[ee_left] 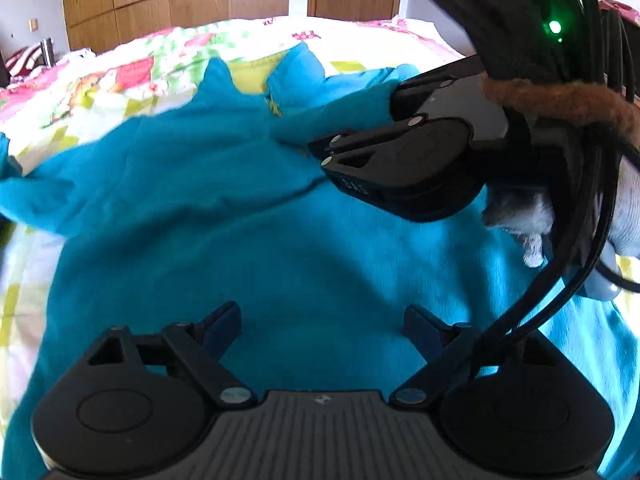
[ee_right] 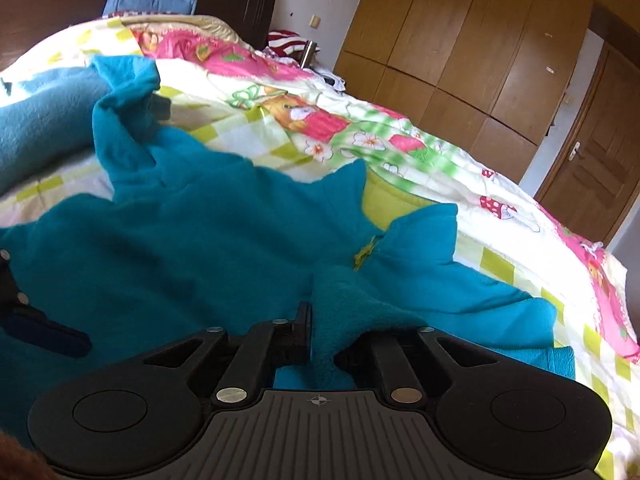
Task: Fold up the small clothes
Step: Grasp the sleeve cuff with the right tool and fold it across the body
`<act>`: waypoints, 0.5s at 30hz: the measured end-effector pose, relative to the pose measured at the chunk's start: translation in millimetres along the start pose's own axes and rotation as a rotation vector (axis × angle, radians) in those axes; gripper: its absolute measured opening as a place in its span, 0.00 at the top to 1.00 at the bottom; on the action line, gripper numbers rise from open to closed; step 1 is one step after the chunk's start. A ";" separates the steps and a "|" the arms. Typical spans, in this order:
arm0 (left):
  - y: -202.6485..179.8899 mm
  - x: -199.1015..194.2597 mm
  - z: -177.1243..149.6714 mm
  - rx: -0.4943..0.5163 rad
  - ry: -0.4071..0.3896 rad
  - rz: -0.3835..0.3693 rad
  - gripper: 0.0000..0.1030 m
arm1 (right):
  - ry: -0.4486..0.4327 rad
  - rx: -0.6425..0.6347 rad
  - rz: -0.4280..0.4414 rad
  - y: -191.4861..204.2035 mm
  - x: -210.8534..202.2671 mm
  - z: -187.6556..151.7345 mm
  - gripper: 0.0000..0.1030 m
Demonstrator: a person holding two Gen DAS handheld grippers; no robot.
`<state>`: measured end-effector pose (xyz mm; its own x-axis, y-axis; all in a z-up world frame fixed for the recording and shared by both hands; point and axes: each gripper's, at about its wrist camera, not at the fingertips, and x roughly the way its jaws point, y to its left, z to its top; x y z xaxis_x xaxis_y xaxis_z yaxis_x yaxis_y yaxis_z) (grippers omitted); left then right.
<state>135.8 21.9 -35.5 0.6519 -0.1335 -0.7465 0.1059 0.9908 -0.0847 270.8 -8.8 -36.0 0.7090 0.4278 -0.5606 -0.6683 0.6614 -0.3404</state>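
Teal fleece top (ee_left: 248,208), floral patchwork quilt (ee_right: 360,140)

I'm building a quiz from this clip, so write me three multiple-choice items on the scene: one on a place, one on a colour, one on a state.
1. Where does the fleece top lie?
A on the bedspread
B on a chair
C on the floor

2. What colour is the top?
A red
B teal blue
C grey

3. How is the left gripper?
A open above the top
B shut on a sleeve
C shut on a pillow

Answers:
1 A, patterned bedding surrounds it.
2 B, in both views.
3 A, its fingers stand apart with nothing between; the right gripper pinches the fleece.
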 end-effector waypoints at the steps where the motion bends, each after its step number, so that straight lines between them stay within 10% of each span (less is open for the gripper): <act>1: 2.8 -0.3 -0.3 -0.004 -0.003 -0.012 0.03 | 0.021 0.010 0.007 4.5 -3.3 -0.3 0.74; 4: 8.2 -2.2 4.2 0.002 -0.050 -0.025 0.03 | 0.078 0.188 0.053 -9.9 -13.1 -6.2 0.47; 11: 17.5 -4.6 6.0 -0.021 -0.078 -0.057 0.03 | 0.087 0.843 0.057 -68.5 -40.1 -50.4 0.43; 15: 16.3 -3.8 5.2 -0.023 -0.086 -0.052 0.03 | 0.032 0.966 -0.043 -80.8 -73.6 -68.8 0.44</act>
<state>138.9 38.5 -30.6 0.7078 -0.1849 -0.6817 0.1245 0.9827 -0.1372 257.1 -136.1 -19.2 0.7122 0.3842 -0.5876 -0.1585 0.9033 0.3985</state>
